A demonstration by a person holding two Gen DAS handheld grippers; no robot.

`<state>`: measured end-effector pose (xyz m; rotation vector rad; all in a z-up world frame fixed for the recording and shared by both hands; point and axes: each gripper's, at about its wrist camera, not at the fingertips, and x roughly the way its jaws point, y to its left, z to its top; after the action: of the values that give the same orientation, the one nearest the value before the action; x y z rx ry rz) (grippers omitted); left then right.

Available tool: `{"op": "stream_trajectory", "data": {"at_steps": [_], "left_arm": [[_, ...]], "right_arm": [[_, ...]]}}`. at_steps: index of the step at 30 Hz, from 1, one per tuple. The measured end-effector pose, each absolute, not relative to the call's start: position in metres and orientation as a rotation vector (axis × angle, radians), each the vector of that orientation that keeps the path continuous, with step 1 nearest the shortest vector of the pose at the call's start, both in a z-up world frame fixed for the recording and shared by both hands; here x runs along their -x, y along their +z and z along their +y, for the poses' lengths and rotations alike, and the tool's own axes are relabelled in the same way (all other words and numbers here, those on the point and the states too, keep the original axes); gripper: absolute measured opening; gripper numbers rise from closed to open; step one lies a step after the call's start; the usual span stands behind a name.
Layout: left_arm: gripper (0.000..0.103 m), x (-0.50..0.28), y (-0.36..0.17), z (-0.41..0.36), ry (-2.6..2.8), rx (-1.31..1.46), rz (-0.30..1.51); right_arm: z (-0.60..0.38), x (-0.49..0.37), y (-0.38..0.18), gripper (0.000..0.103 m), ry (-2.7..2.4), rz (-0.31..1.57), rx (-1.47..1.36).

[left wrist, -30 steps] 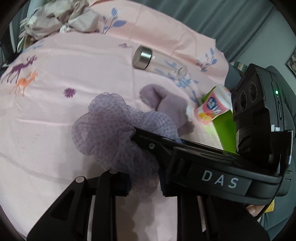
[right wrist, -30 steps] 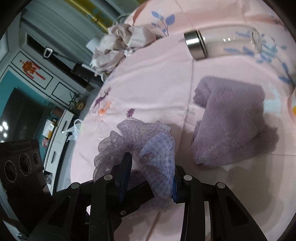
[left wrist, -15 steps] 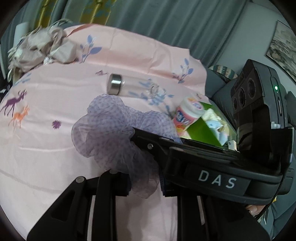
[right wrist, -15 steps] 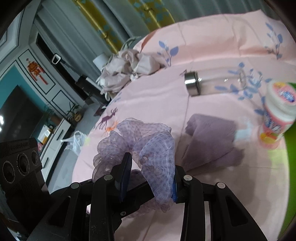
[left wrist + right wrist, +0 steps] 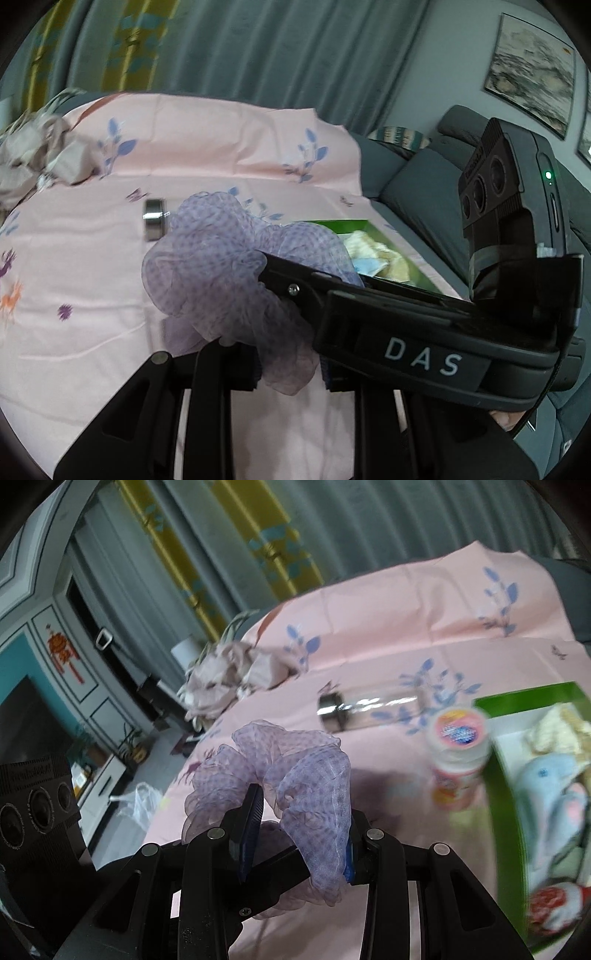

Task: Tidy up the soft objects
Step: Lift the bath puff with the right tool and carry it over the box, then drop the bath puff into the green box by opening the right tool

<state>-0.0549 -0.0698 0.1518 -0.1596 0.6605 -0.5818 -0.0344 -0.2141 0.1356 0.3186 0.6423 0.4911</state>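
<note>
Reading: "DAS" in pale letters on the body of my right gripper [image 5: 280, 273], which crosses the left wrist view; the print on the pink-and-white bottle [image 5: 458, 753] is too blurred to read.
Left gripper [image 5: 291, 365]: pressed nearly together, pinching a lower fold of the lilac scrunchie [image 5: 221, 273].
Right gripper [image 5: 295, 834]: jaws part-spread, one finger threaded through the scrunchie's [image 5: 295, 775] loop, a band of the fabric pinched between the blue pads.
Scrunchie: sheer, dotted, bunched right at the tips of both grippers, held between them above the pink sheet [image 5: 74, 258].
Green box [image 5: 506, 812]: to the right of the scrunchie in the right wrist view, holding a pale blue plush [image 5: 550, 775] and other soft things.
Bottle: upright, just beside the box's left wall.
Clear tube with metal cap [image 5: 369, 709]: lying on the sheet beyond the scrunchie.
Crumpled beige cloth [image 5: 229, 675]: at the sheet's far left edge.
</note>
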Motion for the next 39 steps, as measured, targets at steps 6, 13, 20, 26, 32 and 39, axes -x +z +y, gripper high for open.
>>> {"op": "stream_trajectory", "data": {"at_steps": [6,13,20,26,32,39], "left_arm": [[0.021,0.052,0.164,-0.111,-0.667,0.14,0.633],[0.021,0.047,0.174,-0.164,-0.765,0.082,0.617],[0.023,0.032,0.171,-0.214,-0.824,0.005,0.651],[0.023,0.019,0.163,-0.245,-0.834,-0.036,0.684],[0.024,-0.002,0.153,-0.265,-0.824,-0.047,0.727],[0.024,-0.033,0.137,-0.281,-0.782,-0.053,0.794]], "right_arm": [[-0.259,0.045,0.148,0.039,0.397,0.586,-0.351],[-0.315,0.056,0.15,0.039,0.298,0.517,-0.433],[-0.366,0.056,0.141,0.039,0.226,0.471,-0.542],[-0.394,0.045,0.127,0.039,0.176,0.469,-0.617],[-0.418,0.03,0.113,0.038,0.158,0.467,-0.692],[-0.436,0.005,0.094,0.039,0.126,0.496,-0.775]]}}
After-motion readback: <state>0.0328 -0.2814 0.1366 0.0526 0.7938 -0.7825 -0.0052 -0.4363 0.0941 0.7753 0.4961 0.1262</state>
